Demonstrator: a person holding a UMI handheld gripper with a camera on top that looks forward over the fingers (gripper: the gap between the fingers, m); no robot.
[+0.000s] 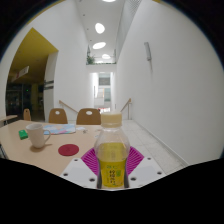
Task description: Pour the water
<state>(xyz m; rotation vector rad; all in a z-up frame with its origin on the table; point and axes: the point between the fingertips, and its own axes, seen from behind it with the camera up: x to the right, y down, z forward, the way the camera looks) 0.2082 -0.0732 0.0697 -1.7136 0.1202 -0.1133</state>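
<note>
A clear plastic bottle (112,152) with a white cap, yellow liquid and a yellow label stands upright between my gripper's fingers. My gripper (112,166) is shut on the bottle, with both pink pads (92,160) pressed against its sides. The bottle is held above the wooden table (30,155). A white cup (36,135) stands on the table to the left, beyond the fingers. A round red coaster (68,150) lies between the cup and the bottle.
Two wooden chairs (88,116) stand behind the table's far edge. A small green thing (23,134) lies left of the cup. A white corridor with ceiling lights runs ahead.
</note>
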